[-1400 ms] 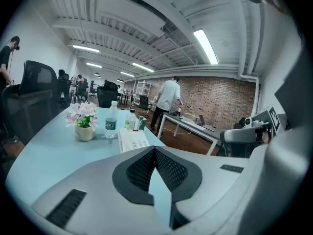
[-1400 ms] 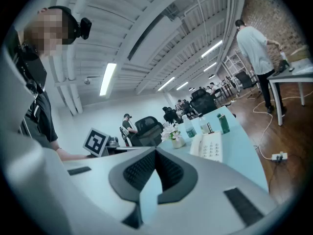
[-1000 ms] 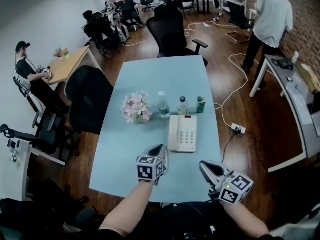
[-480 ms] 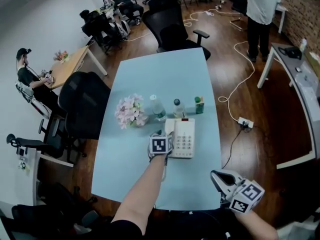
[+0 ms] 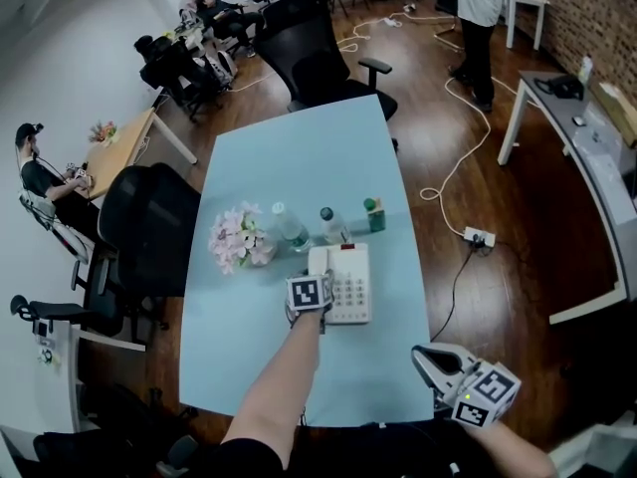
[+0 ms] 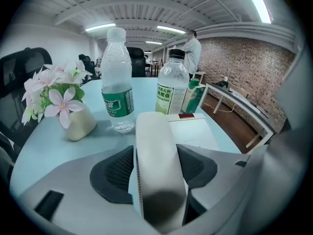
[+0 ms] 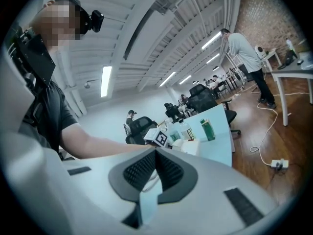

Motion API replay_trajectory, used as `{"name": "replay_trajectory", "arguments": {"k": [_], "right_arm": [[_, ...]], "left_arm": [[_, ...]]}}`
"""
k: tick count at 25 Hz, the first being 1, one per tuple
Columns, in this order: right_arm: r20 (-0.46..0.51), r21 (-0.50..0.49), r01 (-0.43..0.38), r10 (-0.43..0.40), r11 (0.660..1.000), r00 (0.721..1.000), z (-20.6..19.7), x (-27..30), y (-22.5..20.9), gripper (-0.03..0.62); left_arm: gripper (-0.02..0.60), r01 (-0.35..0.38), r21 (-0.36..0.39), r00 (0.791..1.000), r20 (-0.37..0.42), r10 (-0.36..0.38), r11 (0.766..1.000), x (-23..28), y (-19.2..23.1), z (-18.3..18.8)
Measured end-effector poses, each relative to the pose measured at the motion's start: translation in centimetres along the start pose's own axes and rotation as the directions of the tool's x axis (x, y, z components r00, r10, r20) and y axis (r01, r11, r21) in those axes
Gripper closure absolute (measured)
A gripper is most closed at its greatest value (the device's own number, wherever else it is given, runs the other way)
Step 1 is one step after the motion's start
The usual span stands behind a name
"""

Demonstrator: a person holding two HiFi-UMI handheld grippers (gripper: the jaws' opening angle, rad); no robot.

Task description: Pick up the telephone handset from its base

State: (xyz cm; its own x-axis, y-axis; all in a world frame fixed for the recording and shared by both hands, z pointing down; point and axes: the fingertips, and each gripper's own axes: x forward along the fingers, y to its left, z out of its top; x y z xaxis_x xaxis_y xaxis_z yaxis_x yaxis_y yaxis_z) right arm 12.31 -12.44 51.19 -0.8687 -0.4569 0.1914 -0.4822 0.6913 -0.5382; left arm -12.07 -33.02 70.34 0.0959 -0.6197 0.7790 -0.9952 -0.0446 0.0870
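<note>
- A pot of pink flowers (image 5: 237, 239) stands on the blue table (image 5: 289, 376), left of the telephone base (image 5: 350, 285) and a little behind it.
- 2 clear water bottles (image 5: 289, 229) (image 5: 332, 225) stand upright just behind the telephone base, not touching it.
- The telephone handset (image 6: 159, 180) lies in its cradle along the left side of the telephone base, not yet lifted.
- The left gripper (image 6: 155, 148) reaches over that left side. Its jaws straddle the middle of the handset, and both pad tips are pressed to its long sides.
- The handset looks like rigid, smooth plastic: probably light, stiff and somewhat slippery. The narrow middle shaft, where the pads now sit, seems the best hold. A straight lift should clear the cradle, and any cord may tug at the handset.
- A green carton (image 5: 374, 214) stands behind the right rear corner of the telephone base.
- The right gripper (image 5: 428, 357) hovers well apart from the telephone base, beyond the table's near right corner. Its jaws are together with nothing between them.
</note>
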Motion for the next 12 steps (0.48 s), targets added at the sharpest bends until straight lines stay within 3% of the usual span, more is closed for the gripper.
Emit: {"name": "replay_trajectory", "arguments": {"k": [12], "right_arm": [[0.014, -0.004, 0.039, -0.039, 0.999, 0.999, -0.3, 0.2, 1.0, 0.579]], "left_arm": [[0.356, 0.085, -0.07, 0.996, 0.034, -0.082, 0.994, -0.9, 0.1, 0.9]]}}
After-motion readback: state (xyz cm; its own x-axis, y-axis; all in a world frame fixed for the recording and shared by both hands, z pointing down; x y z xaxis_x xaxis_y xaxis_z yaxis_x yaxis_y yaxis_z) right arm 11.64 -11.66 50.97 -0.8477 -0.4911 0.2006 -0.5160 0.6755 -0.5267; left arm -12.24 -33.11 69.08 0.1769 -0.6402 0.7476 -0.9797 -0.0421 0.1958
